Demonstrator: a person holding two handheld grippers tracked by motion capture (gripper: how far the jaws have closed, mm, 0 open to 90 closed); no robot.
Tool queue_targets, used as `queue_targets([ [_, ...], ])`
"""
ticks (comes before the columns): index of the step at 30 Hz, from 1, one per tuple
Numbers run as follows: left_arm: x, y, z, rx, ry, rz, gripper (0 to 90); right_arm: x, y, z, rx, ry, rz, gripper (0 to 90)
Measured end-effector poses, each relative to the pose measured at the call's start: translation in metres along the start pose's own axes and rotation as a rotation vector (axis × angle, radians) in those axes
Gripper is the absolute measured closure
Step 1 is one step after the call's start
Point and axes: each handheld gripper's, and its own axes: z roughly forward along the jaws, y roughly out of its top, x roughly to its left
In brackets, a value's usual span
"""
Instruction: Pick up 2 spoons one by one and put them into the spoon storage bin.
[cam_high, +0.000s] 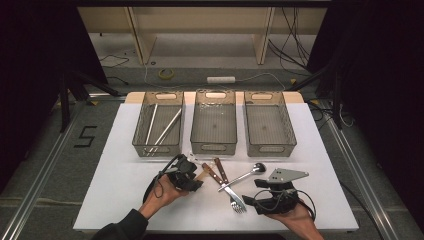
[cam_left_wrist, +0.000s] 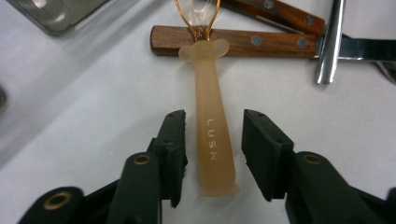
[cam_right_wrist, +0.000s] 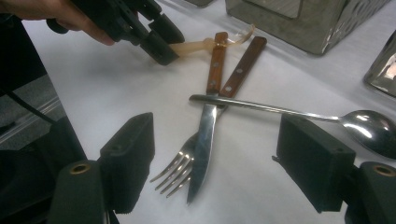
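Translucent amber plastic lies between the jaws of my left gripper (cam_left_wrist: 212, 151): the handle of a small spoon (cam_left_wrist: 214, 140), flat on the white table (cam_high: 125, 150). The jaws straddle it, a gap showing on each side, so they are not yet pressing on it. The spoon's clear bowl end rests over the wooden handle of the knife (cam_right_wrist: 205, 135), which lies across a fork (cam_right_wrist: 180, 170) just right of the spoon. A steel spoon (cam_right_wrist: 299, 114) crosses the knife where blade meets handle. My right gripper (cam_right_wrist: 217, 163) hovers near the knife tip, jaws wide apart, holding nothing. Beyond the knife stand three grey baskets (cam_high: 215, 145).
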Motion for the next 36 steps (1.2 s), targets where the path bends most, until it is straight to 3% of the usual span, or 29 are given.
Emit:
queue_targets([
  [6, 0.001, -0.001, 0.002, 0.001, -0.002, 0.004, 70.5, 0.001, 0.000, 0.001, 0.003, 0.001, 0.001, 28.9],
  [17, 0.004, -0.002, -0.001, -0.016, -0.010, 0.010, 73.6, 0.000, 0.000, 0.000, 0.000, 0.001, 0.002, 28.9],
  [26, 0.004, 0.002, -0.017, -0.069, -0.016, 0.033, 73.9, -0.001, 0.000, -0.001, -0.002, 0.001, 0.005, 28.9],
  [36, 0.003, 0.005, -0.033, -0.138, -0.023, 0.028, 73.8, -0.001, 0.000, -0.001, -0.005, -0.001, 0.005, 28.9],
])
